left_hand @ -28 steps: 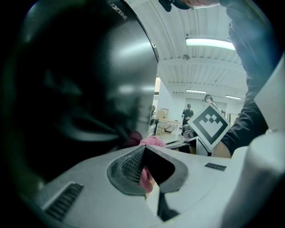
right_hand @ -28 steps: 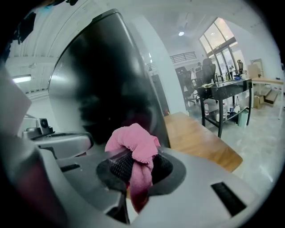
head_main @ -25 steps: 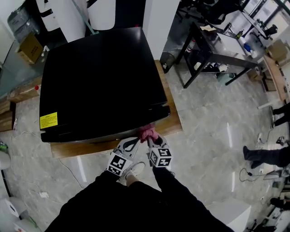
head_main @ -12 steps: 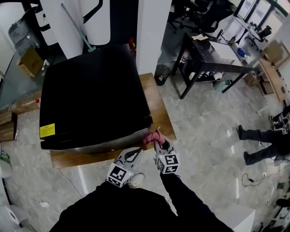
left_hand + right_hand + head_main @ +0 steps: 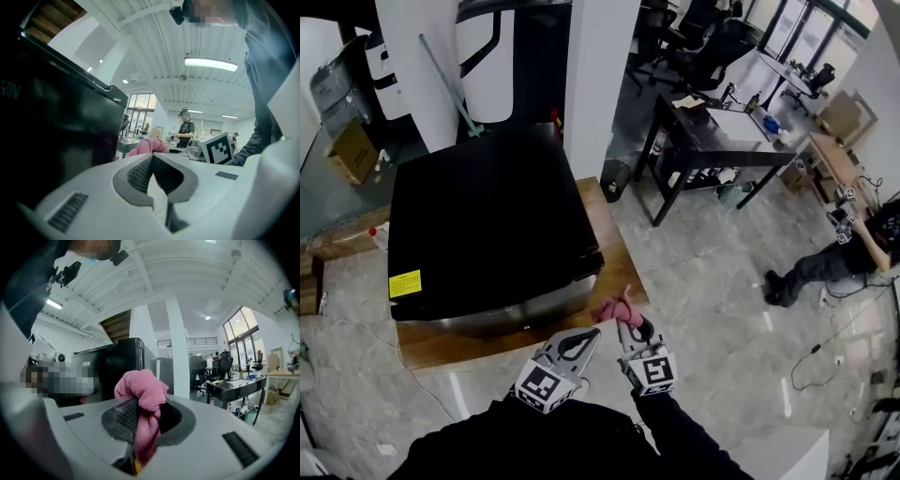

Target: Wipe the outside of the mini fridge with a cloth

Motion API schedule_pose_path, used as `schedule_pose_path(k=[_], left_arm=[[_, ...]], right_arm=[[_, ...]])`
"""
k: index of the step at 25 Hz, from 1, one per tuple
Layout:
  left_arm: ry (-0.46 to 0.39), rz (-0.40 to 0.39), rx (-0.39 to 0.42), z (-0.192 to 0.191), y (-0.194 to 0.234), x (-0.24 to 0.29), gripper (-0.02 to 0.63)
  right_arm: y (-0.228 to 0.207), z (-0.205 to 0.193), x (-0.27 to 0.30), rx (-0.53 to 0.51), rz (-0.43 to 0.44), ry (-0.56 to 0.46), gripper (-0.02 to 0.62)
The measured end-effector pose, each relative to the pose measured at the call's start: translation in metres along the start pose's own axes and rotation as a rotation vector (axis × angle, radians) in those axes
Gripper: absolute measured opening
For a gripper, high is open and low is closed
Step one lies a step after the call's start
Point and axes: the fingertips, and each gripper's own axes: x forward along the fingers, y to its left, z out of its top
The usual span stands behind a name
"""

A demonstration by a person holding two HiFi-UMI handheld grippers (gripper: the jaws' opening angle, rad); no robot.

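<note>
- Pink fuzzy cloth (image 5: 140,390) is pinched tight in your right gripper (image 5: 140,416). Its jaws are closed on the cloth, and a soft bunch pokes out past the tips.
- Your left gripper (image 5: 152,159) has its jaws pressed together with nothing in them.
- The shiny black box-shaped mini fridge (image 5: 487,225) sits on a low wooden stand (image 5: 619,258). The cloth hangs near the fridge's front right corner and does not touch it.
- I think no wiping is going on right now. The black skin shows no wet streaks or dust lines, so I cannot tell which sides are done. Treat the top, front and sides as left to do.
- From your head, the front shows only as a thin strip. The back and far side are hidden.
</note>
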Motion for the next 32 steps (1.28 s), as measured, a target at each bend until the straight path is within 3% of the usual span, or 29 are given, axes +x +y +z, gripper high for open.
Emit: schedule_pose_path(k=[10,17,20,26,32], left_arm=[[-0.048,-0.120,0.005,0.039,-0.007,-0.026,0.005],[-0.109,-0.091,-0.014,0.059,-0.009,-0.013,0.005],[-0.130,-0.034,0.027,0.065,-0.003,0.015,0.005],[-0.168,0.137,0.048,0.076,-0.003,0.069,0.005],[-0.165,0.363,0.083,0.090,0.018,0.087,0.005]], right_arm=[[0.002,0.042,-0.012,-0.044,-0.154,-0.033,0.067],[-0.031,0.083,0.018,-0.184,-0.120,-0.098,0.067],[-0.053,0.097,0.046,-0.254,-0.036,-0.116,0.067],[-0.074,0.115,0.089,-0.337,0.246,-0.129,0.067],[-0.050,0.132,0.128,-0.352,0.547,-0.196,0.067]])
